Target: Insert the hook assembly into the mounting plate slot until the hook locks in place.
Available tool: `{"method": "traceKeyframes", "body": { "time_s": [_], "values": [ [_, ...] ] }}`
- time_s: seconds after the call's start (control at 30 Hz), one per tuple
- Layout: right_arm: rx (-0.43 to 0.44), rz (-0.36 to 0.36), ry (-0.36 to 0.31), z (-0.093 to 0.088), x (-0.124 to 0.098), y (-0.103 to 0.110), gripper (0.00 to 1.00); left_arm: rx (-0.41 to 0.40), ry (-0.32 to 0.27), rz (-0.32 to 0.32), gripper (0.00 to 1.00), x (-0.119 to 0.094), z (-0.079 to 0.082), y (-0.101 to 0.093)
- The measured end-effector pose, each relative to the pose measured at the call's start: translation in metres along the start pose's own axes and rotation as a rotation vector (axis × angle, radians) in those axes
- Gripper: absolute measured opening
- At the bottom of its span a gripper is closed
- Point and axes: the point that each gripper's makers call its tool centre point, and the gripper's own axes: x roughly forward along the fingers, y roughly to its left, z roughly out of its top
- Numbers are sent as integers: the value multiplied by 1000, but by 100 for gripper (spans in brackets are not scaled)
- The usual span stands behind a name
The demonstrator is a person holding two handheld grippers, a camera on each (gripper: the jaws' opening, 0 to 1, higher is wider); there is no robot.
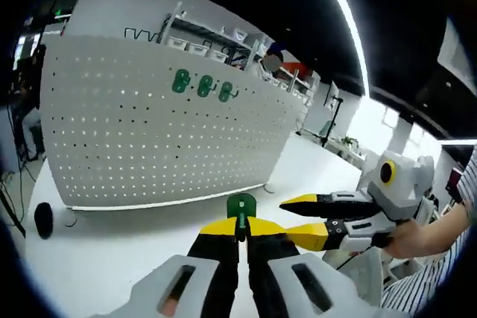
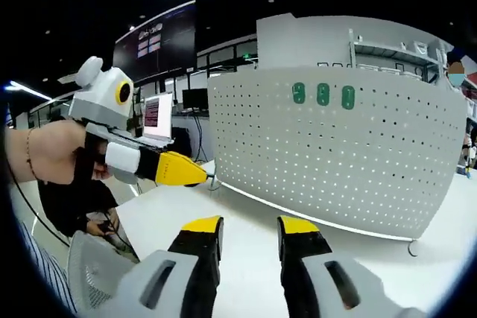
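Left gripper (image 1: 240,234) is clamped on a green hook (image 1: 241,208), jaws pinched on its stem so the head sticks out past the tips, free to go into the pegboard (image 1: 149,139) first. I judge that's why I hold it low: the locking end stays unobstructed. Right gripper (image 2: 250,230) holds nothing, jaws apart, parked to the side of the pegboard and clear of the insertion line; it comes into the left gripper view from the right. Three hooks (image 1: 203,85) already sit in a row high on the pegboard, so the holes beside and below them are free. Hook is well short of the pegboard, with bare white table (image 1: 97,258) between. Board's bottom edge stands just off the table on small feet. Approach looks clear; main risk is missing the slot.
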Motion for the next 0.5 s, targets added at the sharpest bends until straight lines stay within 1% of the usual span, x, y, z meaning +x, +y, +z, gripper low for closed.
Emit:
{"method": "traceKeyframes", "body": {
  "time_s": [0.17, 0.3, 0.4, 0.5],
  "values": [
    [-20, -17, 5, -7, -12, -8, 34, -16, -19, 45, 1, -5, 1, 1],
    [-78, -52, 33, -18, -23, -17, 38, -20, -46, 93, 1, -9, 3, 5],
    [-91, -60, 48, -24, -29, -19, 42, -30, -70, 132, 1, -12, 6, 9],
    [-134, -78, 71, -34, -36, -23, 45, -25, -90, 177, 1, -15, 9, 16]
  ]
}}
